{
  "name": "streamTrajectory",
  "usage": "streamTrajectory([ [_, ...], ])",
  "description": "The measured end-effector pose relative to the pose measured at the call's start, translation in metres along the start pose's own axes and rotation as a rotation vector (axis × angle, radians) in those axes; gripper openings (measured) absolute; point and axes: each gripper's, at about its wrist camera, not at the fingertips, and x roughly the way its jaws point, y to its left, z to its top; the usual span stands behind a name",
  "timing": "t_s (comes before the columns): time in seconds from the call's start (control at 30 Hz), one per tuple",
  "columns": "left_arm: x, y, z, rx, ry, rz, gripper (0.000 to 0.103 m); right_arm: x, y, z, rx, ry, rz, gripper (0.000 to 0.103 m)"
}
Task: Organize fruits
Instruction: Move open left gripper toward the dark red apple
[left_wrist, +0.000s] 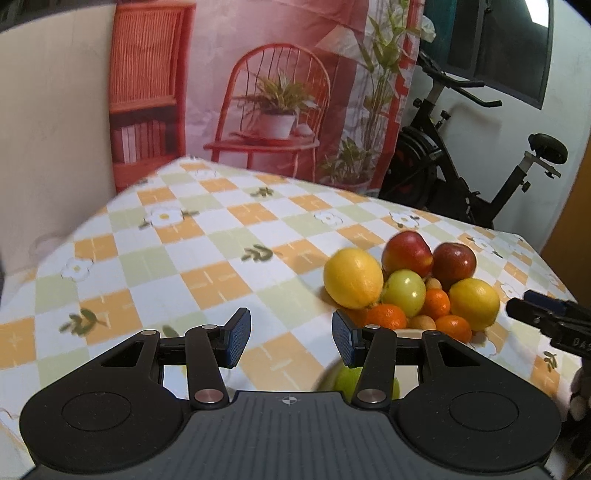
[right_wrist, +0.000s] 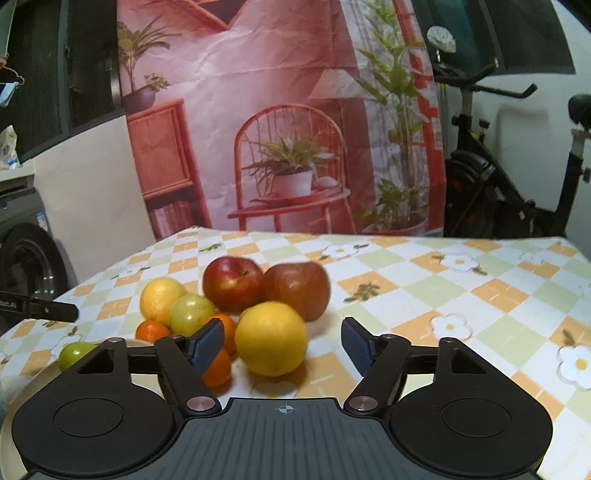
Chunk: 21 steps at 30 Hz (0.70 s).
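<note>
Green fruit (left_wrist: 347, 380) sits half hidden behind the empty, part-open left claw (left_wrist: 291, 338); right claw (right_wrist: 282, 345) gapes, holding nothing.

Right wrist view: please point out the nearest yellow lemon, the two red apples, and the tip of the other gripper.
nearest yellow lemon (right_wrist: 271, 338), right wrist view, middle of its peel
left red apple (right_wrist: 232, 283), right wrist view, front skin
right red apple (right_wrist: 299, 290), right wrist view, front skin
left gripper (right_wrist: 68, 312), right wrist view, dark fingertip

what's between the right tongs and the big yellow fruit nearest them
Nothing: the right tongs stand open just short of the yellow fruit, with no object between, in the right wrist view.
</note>
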Motion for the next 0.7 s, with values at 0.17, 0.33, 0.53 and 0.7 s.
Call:
streamTrajectory([
  [0.17,-0.005,0.006,0.011,-0.058,-0.036,-0.015,0.051,0.0,-0.003,0.012,-0.026,0.003,0.008,0.073],
  [0.33,-0.008,0.001,0.024,-0.071,-0.078,-0.004,0.051,0.006,-0.002,0.025,-0.086,0.042,0.003,0.074],
  [0.53,0.006,-0.01,0.035,-0.091,-0.031,-0.079,0.051,0.018,-0.007,0.035,-0.134,0.08,0.01,0.075],
  [0.7,0.019,-0.025,0.046,-0.047,-0.008,-0.091,0.051,0.029,-0.011,0.039,-0.141,0.107,0.051,0.076],
])
